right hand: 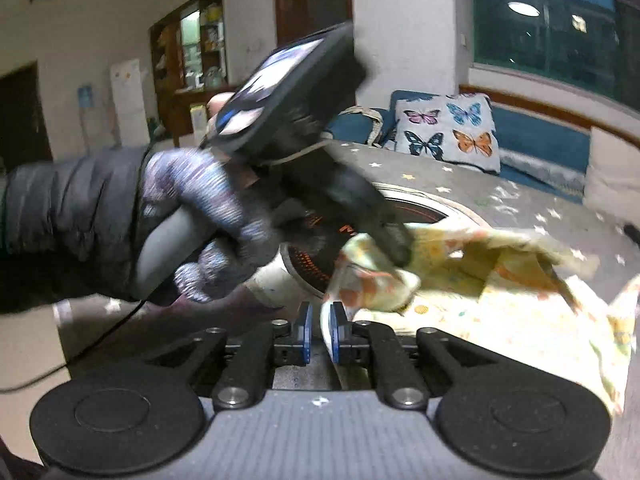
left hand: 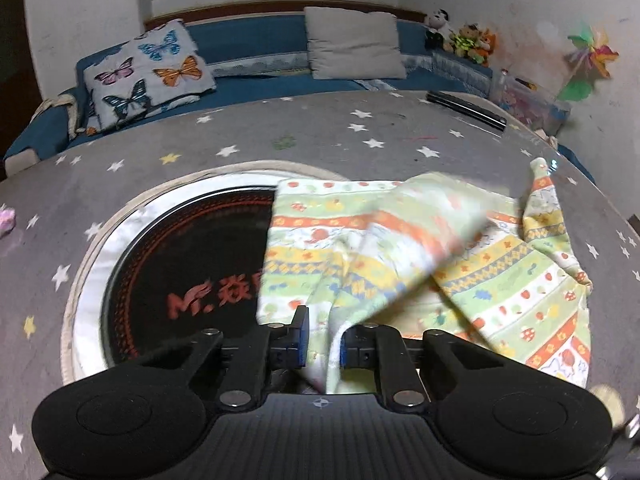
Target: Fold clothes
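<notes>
A small patterned garment (left hand: pixel 432 252), pale green, yellow and orange stripes, lies partly on the grey star-print tablecloth (left hand: pixel 328 136) and partly over the round black cooktop (left hand: pixel 188 272). My left gripper (left hand: pixel 323 344) is shut on a fold of the garment's near edge and lifts it. In the right wrist view the left gripper (right hand: pixel 394 246) shows ahead with the cloth (right hand: pixel 500 312) in its fingers. My right gripper (right hand: pixel 320 338) has its jaws nearly closed with a thin edge of the cloth between them.
A dark flat bar (left hand: pixel 466 110) lies at the table's far right edge. A blue sofa with a butterfly pillow (left hand: pixel 148 72) and a grey pillow (left hand: pixel 354 42) stands behind. A gloved hand (right hand: pixel 200 220) holds the left gripper's handle.
</notes>
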The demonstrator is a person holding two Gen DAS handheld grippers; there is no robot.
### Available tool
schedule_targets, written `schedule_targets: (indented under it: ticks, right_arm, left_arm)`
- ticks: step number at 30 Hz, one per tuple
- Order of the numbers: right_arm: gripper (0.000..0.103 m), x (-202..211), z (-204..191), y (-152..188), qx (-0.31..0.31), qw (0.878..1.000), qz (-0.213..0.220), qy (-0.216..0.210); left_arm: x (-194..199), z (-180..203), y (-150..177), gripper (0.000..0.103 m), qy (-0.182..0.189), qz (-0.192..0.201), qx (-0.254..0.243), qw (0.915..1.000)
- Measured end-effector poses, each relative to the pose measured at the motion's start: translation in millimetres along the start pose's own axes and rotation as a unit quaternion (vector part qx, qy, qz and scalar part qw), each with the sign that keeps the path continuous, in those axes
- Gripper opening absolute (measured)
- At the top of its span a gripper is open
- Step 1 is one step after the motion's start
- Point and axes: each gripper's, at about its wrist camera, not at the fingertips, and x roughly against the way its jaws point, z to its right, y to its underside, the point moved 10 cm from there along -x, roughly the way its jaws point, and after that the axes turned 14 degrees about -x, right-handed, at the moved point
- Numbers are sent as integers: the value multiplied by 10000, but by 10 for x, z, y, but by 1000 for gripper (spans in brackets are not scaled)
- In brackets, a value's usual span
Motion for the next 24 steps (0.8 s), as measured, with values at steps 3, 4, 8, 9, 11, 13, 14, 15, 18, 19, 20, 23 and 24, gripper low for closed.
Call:
schedule_targets:
  ticks: [3,4,8,9,11,13,14,15,18,19,20,23,24]
  right_arm:
    - [15,117,134,-91,-245,9996,113,72]
    - [19,149,199,-125,-318,9993,163,145]
    - [22,194,535,-245,-637,9960,289,549]
    - [22,205,646,-258,-733,9949,300,624]
    - [29,207,905,-272,-918,9920,317,802]
    - [34,146,1103,-306,-1129,9888,318,920]
    - [34,133,1196,-313,-1213,9871,339,987]
    - [34,128,1296,-321,-1237,9854,374,1110]
    - [35,36,1532,-355,-1148,9822,429,1423]
    - [36,-8,1571,-342,-1071,9817,394,1526]
    - [39,-48,1567,-313,-954,9822,332,1586]
    - [45,-189,1499,-260,-558,9858,137,1576]
    - [48,-236,1476,-243,-425,9866,72,1573]
  left_arm:
    - [93,-98,82,15,-63,73,115,9999]
    - [136,-135,120,15,-92,95,160,9998]
    - [292,-236,259,14,-189,173,277,9993]
    - [334,-262,303,14,-223,177,310,9991]
    - [419,-315,388,14,-287,202,377,9987]
    - [508,-381,472,14,-355,233,461,9980]
    - [553,-415,515,14,-390,247,504,9977]
    - [585,-444,553,14,-397,250,551,9974]
    - [659,-507,654,14,-471,236,636,9966]
    - [677,-524,682,14,-505,232,656,9963]
    - [684,-542,707,14,-533,214,683,9960]
    - [686,-577,758,18,-596,144,660,9959]
    - [684,-578,764,18,-633,123,600,9961]
